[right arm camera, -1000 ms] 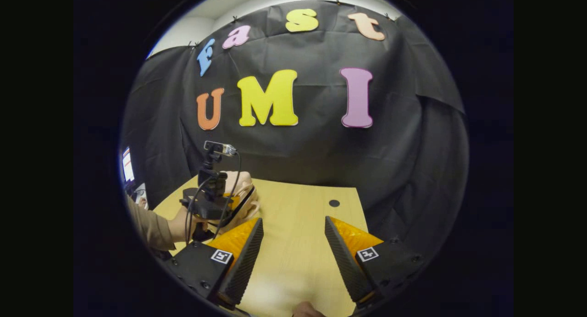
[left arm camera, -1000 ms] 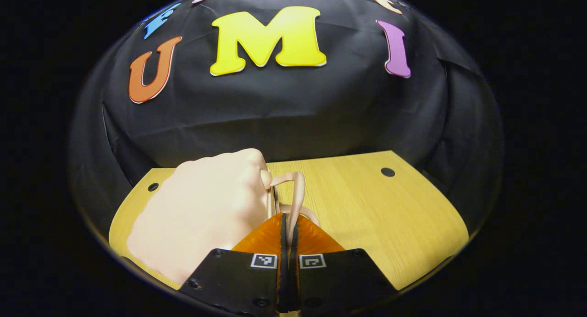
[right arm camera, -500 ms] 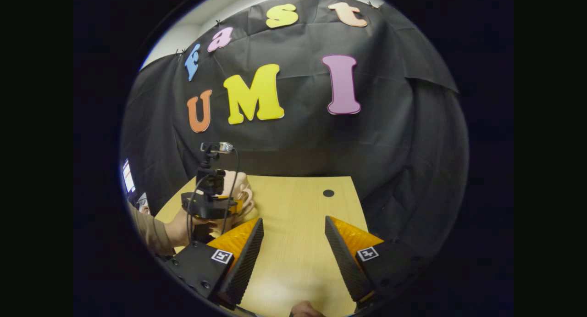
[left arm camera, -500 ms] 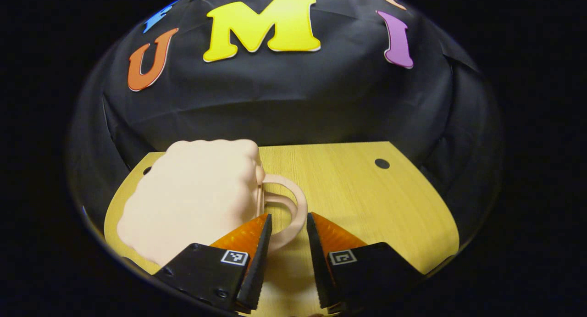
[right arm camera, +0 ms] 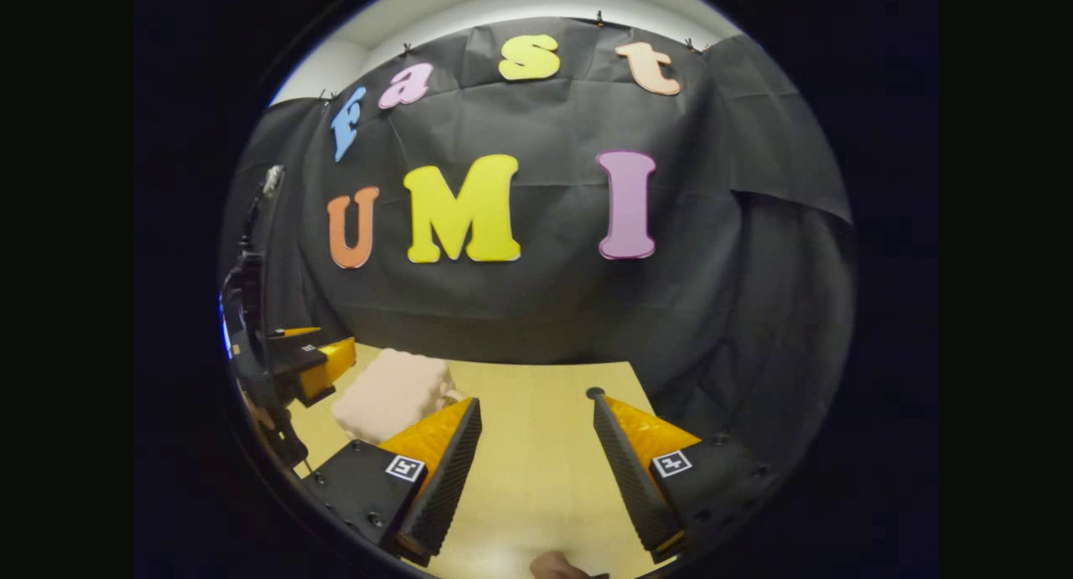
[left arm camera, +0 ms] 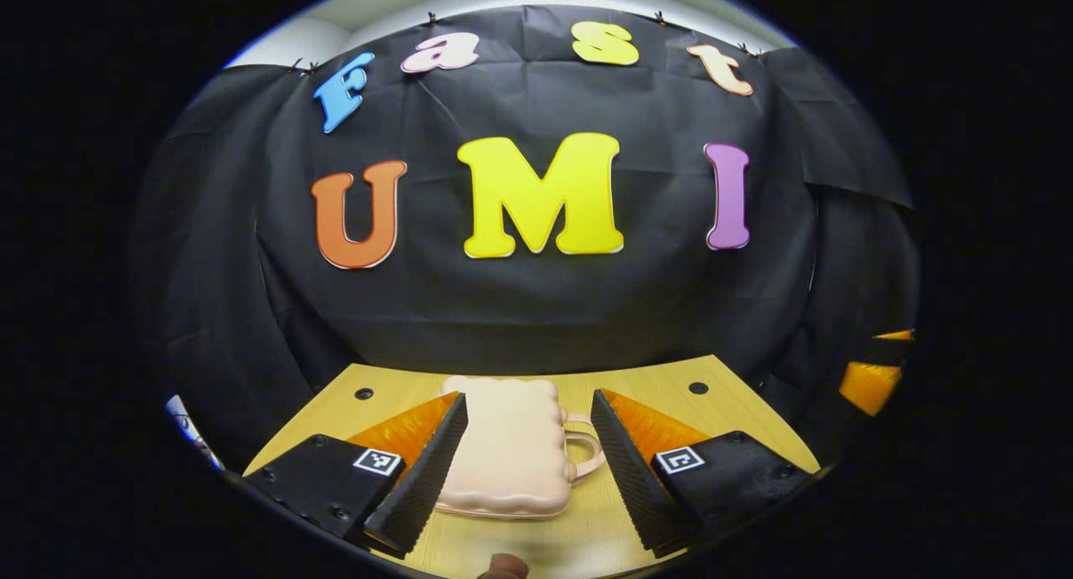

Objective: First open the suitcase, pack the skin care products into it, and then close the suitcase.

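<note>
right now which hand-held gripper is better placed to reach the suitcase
Left. The left hand-held gripper is open with the closed suitcase straight ahead between its fingers; the right hand-held gripper faces bare table, suitcase off to its side.

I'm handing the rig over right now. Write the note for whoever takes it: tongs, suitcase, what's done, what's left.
Left tongs: open, empty, raised above the table, suitcase beyond them.
Right tongs: open, empty, over bare table.
Suitcase: small and pale, lying flat on the table, lid shut, handle pointing right in the left gripper view.
Done: suitcase looks closed; neither tongs touches it.
Left: no skin care products are in sight, so I cannot tell whether they are packed inside. Check that before ending.
</note>
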Motion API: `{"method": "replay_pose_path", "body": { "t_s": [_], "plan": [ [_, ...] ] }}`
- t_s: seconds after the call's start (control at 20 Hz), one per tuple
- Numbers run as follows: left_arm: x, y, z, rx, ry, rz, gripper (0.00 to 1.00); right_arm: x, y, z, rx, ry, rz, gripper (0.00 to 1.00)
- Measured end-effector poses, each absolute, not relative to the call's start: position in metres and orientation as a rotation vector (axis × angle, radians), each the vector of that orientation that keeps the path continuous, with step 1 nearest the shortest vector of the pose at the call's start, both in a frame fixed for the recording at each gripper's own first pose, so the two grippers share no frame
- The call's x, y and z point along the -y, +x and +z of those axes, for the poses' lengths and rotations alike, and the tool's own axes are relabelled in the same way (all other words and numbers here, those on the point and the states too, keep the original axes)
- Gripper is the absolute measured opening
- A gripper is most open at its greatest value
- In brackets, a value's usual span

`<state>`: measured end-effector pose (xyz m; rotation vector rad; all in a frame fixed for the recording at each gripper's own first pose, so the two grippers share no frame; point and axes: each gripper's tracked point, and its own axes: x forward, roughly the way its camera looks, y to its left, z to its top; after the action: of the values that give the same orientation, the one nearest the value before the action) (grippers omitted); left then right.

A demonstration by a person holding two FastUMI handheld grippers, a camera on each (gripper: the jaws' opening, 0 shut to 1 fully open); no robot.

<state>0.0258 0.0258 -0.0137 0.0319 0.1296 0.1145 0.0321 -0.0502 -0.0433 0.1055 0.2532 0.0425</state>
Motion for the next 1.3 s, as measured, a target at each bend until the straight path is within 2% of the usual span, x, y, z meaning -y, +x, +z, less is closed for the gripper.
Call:
{"method": "replay_pose_path", "body": {
  "t_s": [0.2, 0.4, 0.7, 1.3],
  "plan": [
    [-0.053, -0.026, -0.003, -0.074, -0.017, 0.111, 0.94, -0.025, 0.020, -0.038, -0.243, 0.065, 0.104, 0.80],
    [-0.077, -0.054, -0.024, -0.111, -0.009, 0.102, 0.94, -0.083, 0.003, -0.028, -0.211, 0.032, 0.162, 0.80],
    [-0.103, -0.053, -0.014, -0.052, -0.083, 0.099, 0.94, -0.108, -0.009, -0.006, -0.138, -0.011, 0.159, 0.78],
    [-0.109, -0.061, -0.010, -0.015, -0.069, 0.055, 0.94, -0.138, -0.014, -0.004, -0.140, -0.039, 0.183, 0.80]
  ]
}}
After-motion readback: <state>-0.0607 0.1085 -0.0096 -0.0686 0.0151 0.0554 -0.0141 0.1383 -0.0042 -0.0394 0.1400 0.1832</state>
